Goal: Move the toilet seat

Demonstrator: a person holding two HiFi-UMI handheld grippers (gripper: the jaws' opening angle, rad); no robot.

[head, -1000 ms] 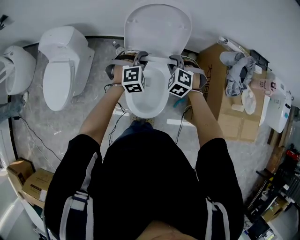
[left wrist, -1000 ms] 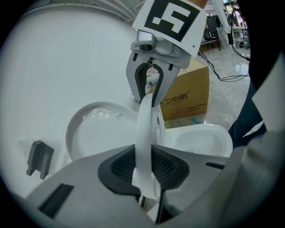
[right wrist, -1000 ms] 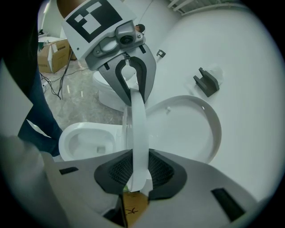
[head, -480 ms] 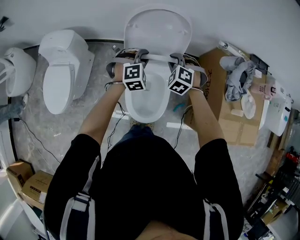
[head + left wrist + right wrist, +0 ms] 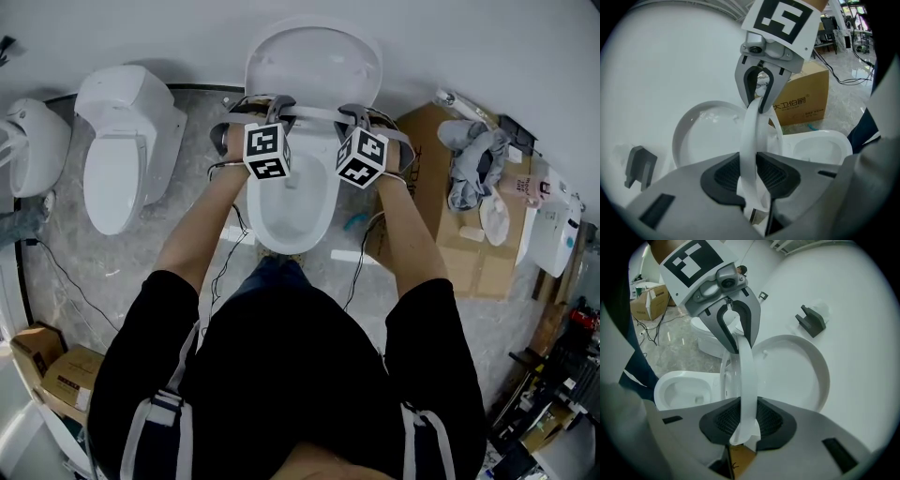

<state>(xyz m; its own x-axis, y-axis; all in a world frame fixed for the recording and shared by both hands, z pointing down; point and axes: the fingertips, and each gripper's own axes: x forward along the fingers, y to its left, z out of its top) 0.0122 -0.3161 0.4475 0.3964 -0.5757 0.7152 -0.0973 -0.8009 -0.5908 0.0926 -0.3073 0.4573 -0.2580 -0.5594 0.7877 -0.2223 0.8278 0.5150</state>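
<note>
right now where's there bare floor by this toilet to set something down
Barest is the floor in front of the left toilet, crossed only by a cable. A narrow strip lies between that toilet and the middle toilet. Right of it is crowded: a cardboard box piled with clothes.

Toilet seat (image 5: 751,136) looks smooth glossy plastic, bowl (image 5: 269,221) glazed ceramic, box (image 5: 806,99) matt cardboard.

Soft light is flooding my views; edges are bowing, darkening; floor (image 5: 855,101) is glaring at two o'clock.
</note>
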